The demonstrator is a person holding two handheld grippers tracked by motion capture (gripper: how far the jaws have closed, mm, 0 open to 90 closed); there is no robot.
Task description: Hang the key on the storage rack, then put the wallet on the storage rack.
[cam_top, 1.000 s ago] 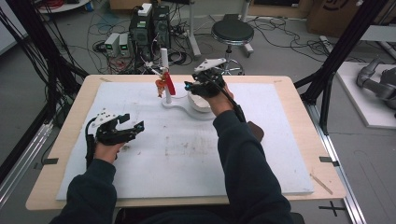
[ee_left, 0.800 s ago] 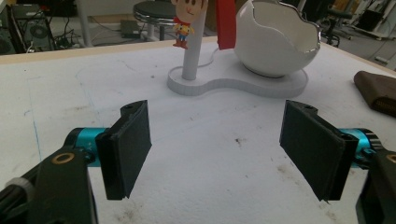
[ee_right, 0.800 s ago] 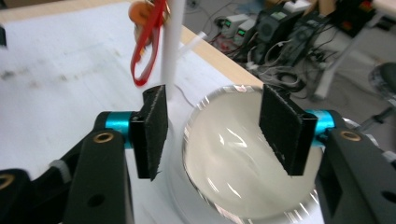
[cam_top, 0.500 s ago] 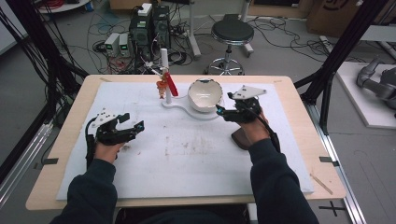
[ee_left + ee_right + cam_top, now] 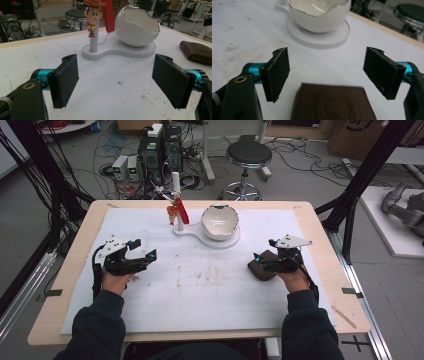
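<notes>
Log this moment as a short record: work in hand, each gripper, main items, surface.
work: right gripper poised over the brown wallet
right gripper: jaws just opened wide, pads clear of the wallet
left gripper: open, nothing between the jaws
wallet: flat on the white mat, near its right edge
stand: white base bearing an eggshell-shaped bowl and a post with a cowboy figure

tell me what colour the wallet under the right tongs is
Dark brown, with an embossed round emblem on the wallet. It shows best in the right gripper view.
</notes>
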